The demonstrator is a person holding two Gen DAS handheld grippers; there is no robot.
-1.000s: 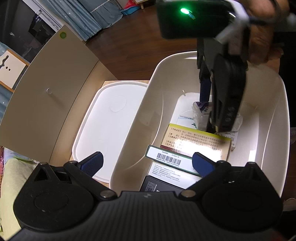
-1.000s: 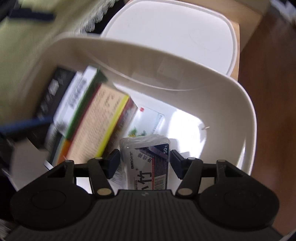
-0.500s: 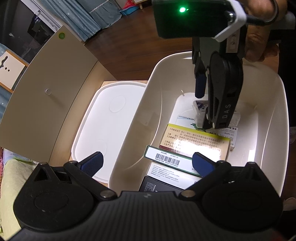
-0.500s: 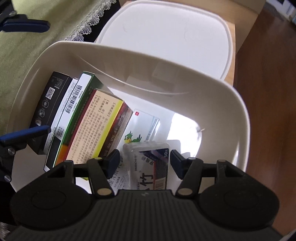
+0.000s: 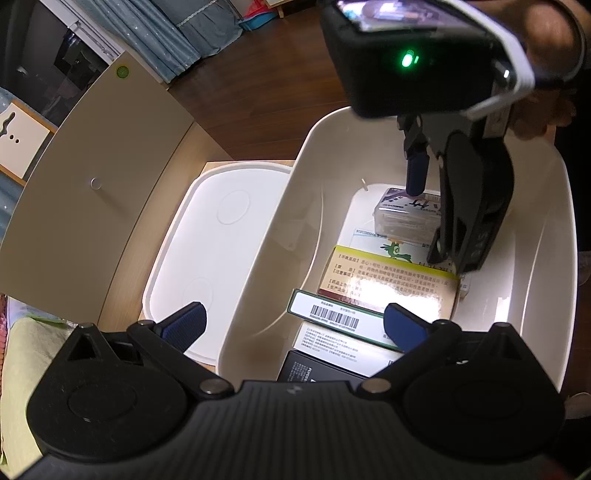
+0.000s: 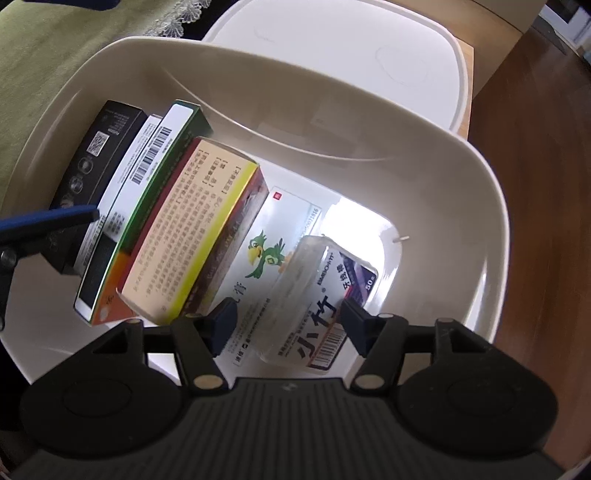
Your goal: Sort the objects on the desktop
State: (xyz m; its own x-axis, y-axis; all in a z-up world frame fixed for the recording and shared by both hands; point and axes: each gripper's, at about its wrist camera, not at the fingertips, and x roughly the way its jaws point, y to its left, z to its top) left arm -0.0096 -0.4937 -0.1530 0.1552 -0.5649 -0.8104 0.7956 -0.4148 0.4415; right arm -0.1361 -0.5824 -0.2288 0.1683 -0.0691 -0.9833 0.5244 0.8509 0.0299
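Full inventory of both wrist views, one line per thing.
White plastic storage bin: 1, white, centre.
White flat lid: 1, white, beside the bin on the wooden surface.
Clear plastic floss-pick case: 1, clear with dark label, on the parrot-print box between the right jaws, pads clear of it.
White parrot-print box: 1, lying flat.
Upright cartons: 4; black, white, green-edged, cream-and-yellow; leaning in a row.
Green cloth: 1, beside the bin.
Left gripper: open, empty.
Right gripper: jaws opening.

Dark wood floor (image 5: 258, 92), blue curtains (image 5: 177, 33), beige cabinet panel (image 5: 92, 155), green cloth (image 6: 55, 48), dim room
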